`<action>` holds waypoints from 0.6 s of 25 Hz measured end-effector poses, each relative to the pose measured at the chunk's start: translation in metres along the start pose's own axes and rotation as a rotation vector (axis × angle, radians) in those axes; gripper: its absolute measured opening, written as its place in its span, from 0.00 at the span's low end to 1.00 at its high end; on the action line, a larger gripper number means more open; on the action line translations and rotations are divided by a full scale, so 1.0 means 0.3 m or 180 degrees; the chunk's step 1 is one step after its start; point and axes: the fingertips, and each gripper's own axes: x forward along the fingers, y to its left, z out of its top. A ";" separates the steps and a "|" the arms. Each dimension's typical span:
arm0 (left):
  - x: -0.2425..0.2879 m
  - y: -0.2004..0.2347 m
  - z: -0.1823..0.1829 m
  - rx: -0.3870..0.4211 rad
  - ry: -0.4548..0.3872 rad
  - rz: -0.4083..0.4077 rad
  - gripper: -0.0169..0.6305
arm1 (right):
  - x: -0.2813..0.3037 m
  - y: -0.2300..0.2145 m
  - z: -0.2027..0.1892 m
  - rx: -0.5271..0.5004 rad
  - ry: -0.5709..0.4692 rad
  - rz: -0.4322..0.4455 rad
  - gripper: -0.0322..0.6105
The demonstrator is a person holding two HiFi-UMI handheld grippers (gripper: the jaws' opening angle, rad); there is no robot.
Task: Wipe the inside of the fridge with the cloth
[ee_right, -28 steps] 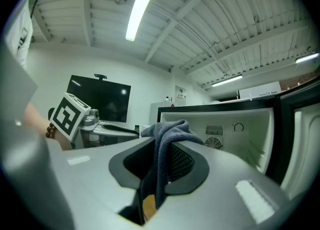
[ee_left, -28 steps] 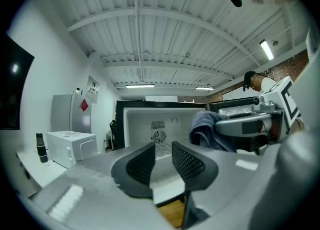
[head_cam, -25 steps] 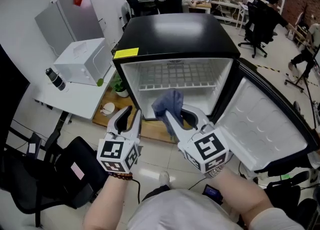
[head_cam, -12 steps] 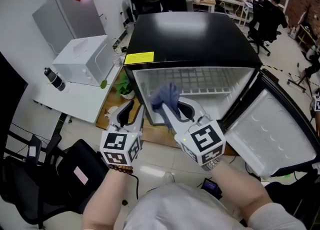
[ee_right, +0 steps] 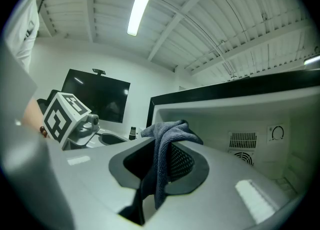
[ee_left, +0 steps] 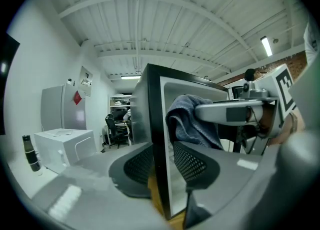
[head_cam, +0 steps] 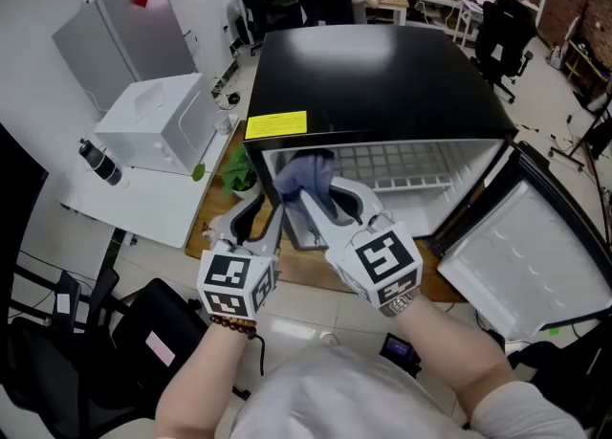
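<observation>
The black mini fridge [head_cam: 382, 64] stands with its door [head_cam: 531, 255] swung wide to the right. My right gripper [head_cam: 320, 193] is shut on a blue-grey cloth [head_cam: 304, 177] at the upper left corner of the fridge's mouth. In the right gripper view the cloth [ee_right: 167, 139] drapes over the jaws, with the white inner wall [ee_right: 250, 119] ahead. My left gripper [head_cam: 260, 209] straddles the front edge of the fridge's left wall [ee_left: 156, 124]. Its jaws have just been opening, and that edge stands between them with a gap at the inner pad.
A white box [head_cam: 158, 121] and a dark bottle [head_cam: 98, 162] sit on a white table at the left. A potted plant [head_cam: 239, 174] stands beside the fridge. A wire shelf [head_cam: 411, 164] spans the inside. A black chair [head_cam: 57, 351] is at lower left.
Both grippers have moved forward to the fridge. The cloth went from in front of the opening to its upper left corner, and the left gripper came up to the left wall's edge.
</observation>
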 end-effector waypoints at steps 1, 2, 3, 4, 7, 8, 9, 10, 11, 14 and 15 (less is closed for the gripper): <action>0.006 -0.001 -0.003 0.0009 0.0007 -0.0021 0.22 | 0.011 -0.001 -0.001 0.0006 -0.0012 0.0005 0.15; 0.010 -0.002 -0.005 0.0018 0.0014 -0.0039 0.22 | 0.022 0.001 -0.003 0.0008 -0.0021 0.0014 0.15; 0.014 -0.001 -0.007 0.0027 0.0019 -0.0051 0.22 | 0.033 0.002 -0.005 -0.0002 -0.0028 0.0026 0.15; 0.016 0.000 -0.009 0.0035 0.0020 -0.0057 0.22 | 0.044 0.003 -0.007 -0.0024 -0.0034 0.0039 0.15; 0.018 0.007 -0.011 0.0066 0.0011 -0.0057 0.22 | 0.075 -0.002 -0.013 -0.0041 -0.0058 0.0059 0.15; 0.017 0.008 -0.011 0.0076 0.0009 -0.0059 0.22 | 0.084 -0.005 -0.015 -0.0040 -0.0059 0.0057 0.15; 0.016 0.008 -0.010 0.0083 0.0007 -0.0062 0.22 | 0.093 -0.010 -0.019 -0.0042 -0.0057 0.0051 0.15; 0.015 0.008 -0.009 0.0085 0.0004 -0.0065 0.22 | 0.101 -0.014 -0.022 -0.0045 -0.0052 0.0043 0.15; 0.014 0.008 -0.009 0.0082 0.0000 -0.0069 0.22 | 0.109 -0.019 -0.025 -0.0045 -0.0049 0.0035 0.15; 0.010 0.008 -0.004 0.0050 -0.0022 -0.0080 0.22 | 0.129 -0.030 -0.031 -0.0036 -0.0051 0.0009 0.15; 0.007 0.009 -0.001 0.0028 -0.0036 -0.0082 0.22 | 0.135 -0.034 -0.033 -0.0033 -0.0052 0.0000 0.15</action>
